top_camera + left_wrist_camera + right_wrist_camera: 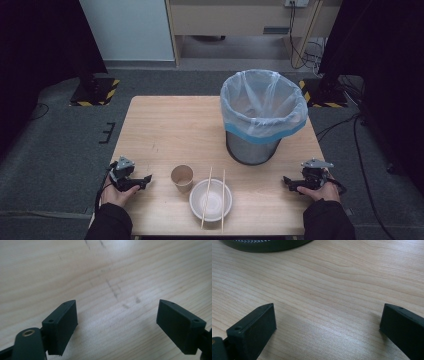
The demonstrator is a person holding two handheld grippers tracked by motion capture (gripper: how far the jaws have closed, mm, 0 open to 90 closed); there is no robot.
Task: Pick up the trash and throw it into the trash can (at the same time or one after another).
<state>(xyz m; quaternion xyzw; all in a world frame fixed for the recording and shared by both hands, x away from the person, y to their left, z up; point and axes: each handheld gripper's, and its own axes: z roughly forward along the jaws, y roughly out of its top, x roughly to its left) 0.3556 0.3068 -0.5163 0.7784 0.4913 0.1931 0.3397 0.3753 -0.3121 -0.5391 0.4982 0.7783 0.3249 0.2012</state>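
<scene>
Chopsticks (213, 198) on bowl (210, 200) — cup (182, 177) left

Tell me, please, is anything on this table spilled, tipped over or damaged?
Nothing stands out. The paper cup and the lined trash bin stand upright, the chopsticks lie across the white bowl, and no spill shows on the table. The left gripper and the right gripper rest open near the edges.

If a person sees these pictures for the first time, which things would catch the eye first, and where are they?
The mesh trash bin with its pale plastic liner stands out most, on the far right part of the wooden table. Near the front edge, a white bowl carries two chopsticks across its rim, with a brown paper cup just to its left.
</scene>
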